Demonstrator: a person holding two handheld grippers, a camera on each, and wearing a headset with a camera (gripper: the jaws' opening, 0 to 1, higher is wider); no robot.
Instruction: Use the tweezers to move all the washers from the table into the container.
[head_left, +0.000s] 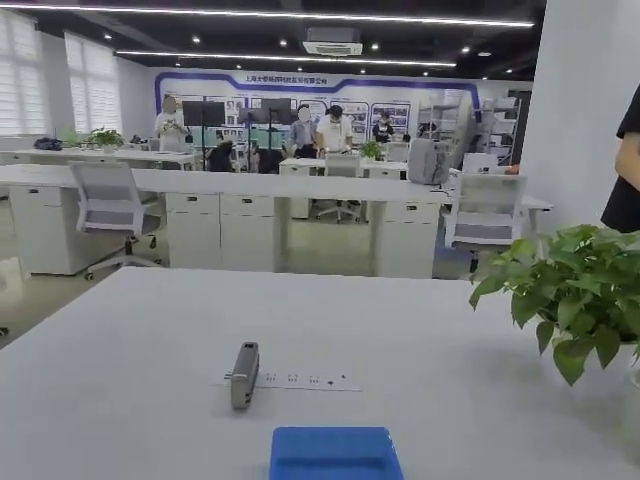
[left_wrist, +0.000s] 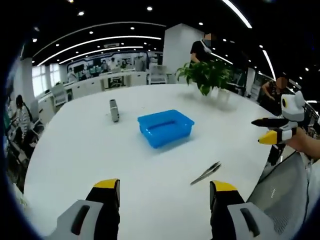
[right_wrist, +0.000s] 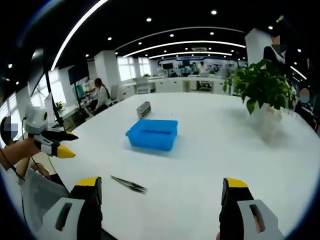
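Currently, both grippers are held over the near edge of a white table (left_wrist: 75, 150).
- Left gripper (left_wrist: 162, 187): jaws spread wide apart.
- Right gripper (right_wrist: 162, 185): jaws likewise spread wide apart.
- Tweezers (left_wrist: 206, 173): laid flat on the table, just ahead of the left gripper's right jaw.
- Blue container (left_wrist: 165, 128): set farther ahead, beyond the tweezers.
- Potted plant (right_wrist: 262, 85): placed beyond, on the right gripper's side.
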